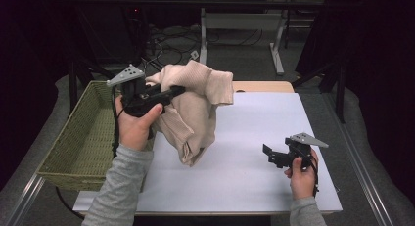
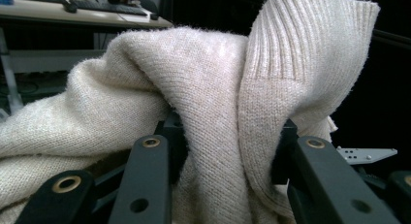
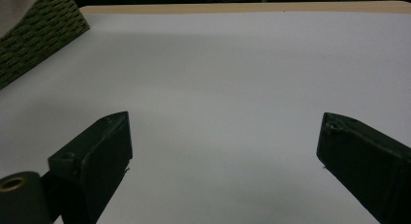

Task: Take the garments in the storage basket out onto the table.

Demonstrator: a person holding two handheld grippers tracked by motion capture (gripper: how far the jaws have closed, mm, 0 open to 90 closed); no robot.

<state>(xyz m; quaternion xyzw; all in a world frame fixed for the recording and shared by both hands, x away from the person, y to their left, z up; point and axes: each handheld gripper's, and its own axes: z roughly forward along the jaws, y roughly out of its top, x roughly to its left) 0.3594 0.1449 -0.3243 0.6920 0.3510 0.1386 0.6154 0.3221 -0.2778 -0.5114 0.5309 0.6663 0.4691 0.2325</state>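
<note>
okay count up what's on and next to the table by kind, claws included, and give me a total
Cream knitted sweater: 1
Woven basket: 1
Claws: 2, the left claw clamped on the sweater, the right claw open above the table
Total: 4

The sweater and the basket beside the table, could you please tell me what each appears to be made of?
The sweater looks like soft cream knit, probably wool or a blend: fuzzy surface, ribbed edge, limp drape from the left tongs. The basket looks like woven olive-green wicker or similar fibre, matte, with a visible plaited pattern.
</note>
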